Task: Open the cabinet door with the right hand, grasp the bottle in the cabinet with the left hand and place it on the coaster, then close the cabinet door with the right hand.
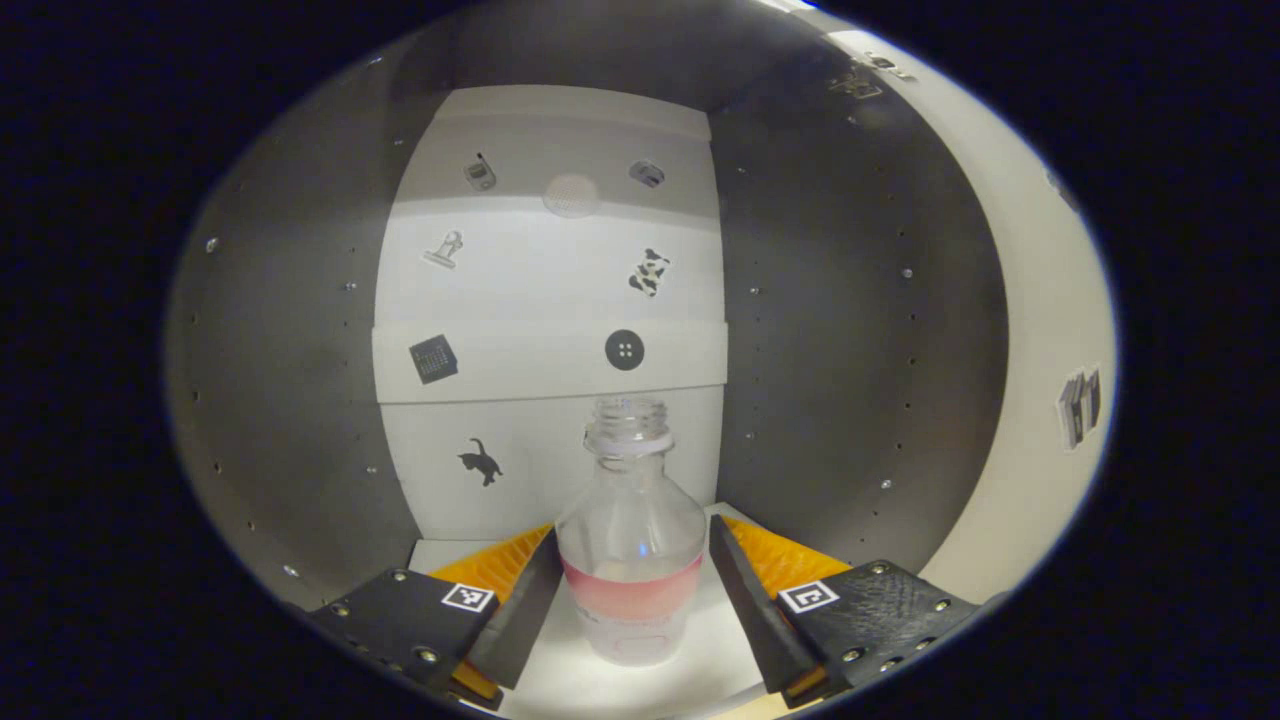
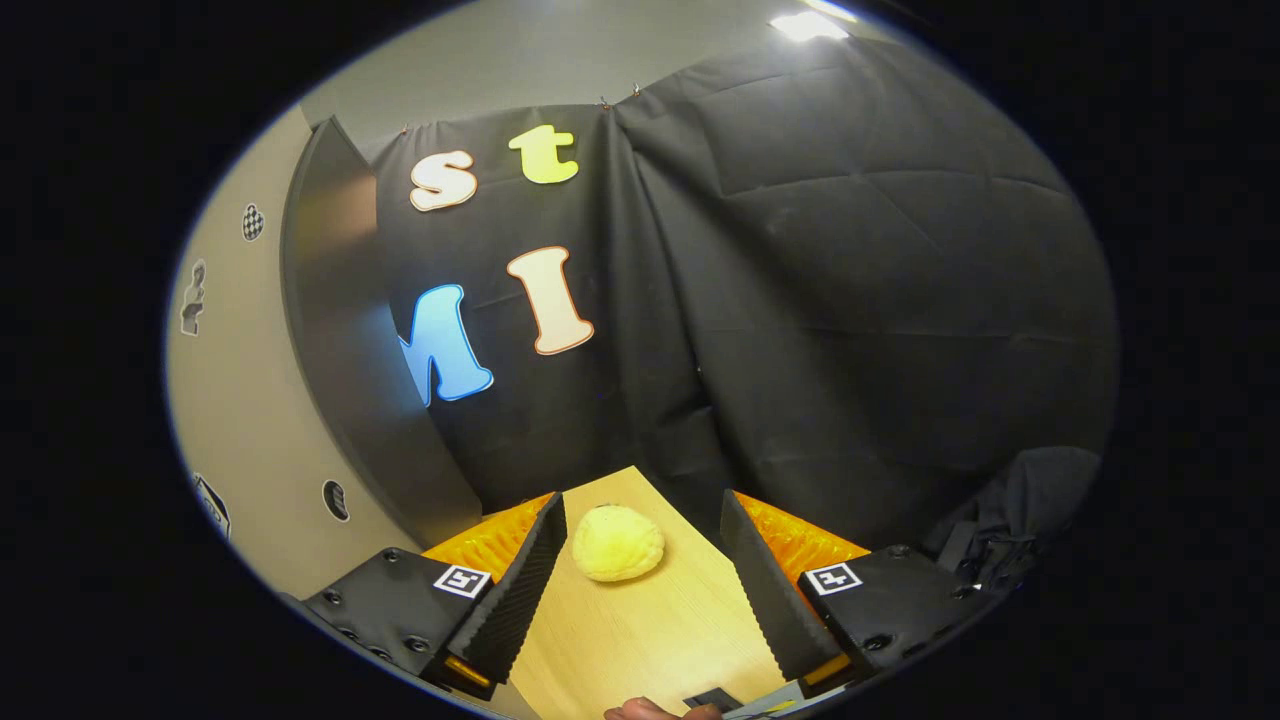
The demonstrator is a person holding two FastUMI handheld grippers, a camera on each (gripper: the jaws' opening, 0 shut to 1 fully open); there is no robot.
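bottle (image 1: 631,540): clear plastic, no cap, pinkish label band low on its body; stands upright on the white cabinet floor, toward the front.
cabinet (image 1: 850,330): open; dark grey side walls dotted with small peg holes, white back panels bearing small stickers.
cabinet door (image 2: 345,340): grey inner face, swung open and standing edge-on at the left of the right gripper view.
coaster (image 2: 618,542): pale yellow, round, fuzzy-looking; lies flat on the wooden desk (image 2: 640,630).

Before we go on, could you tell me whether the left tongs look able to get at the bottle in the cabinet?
Probably yes: the left tongs are open with the bottle upright between their fingers, inside the cabinet, and nothing blocks it.
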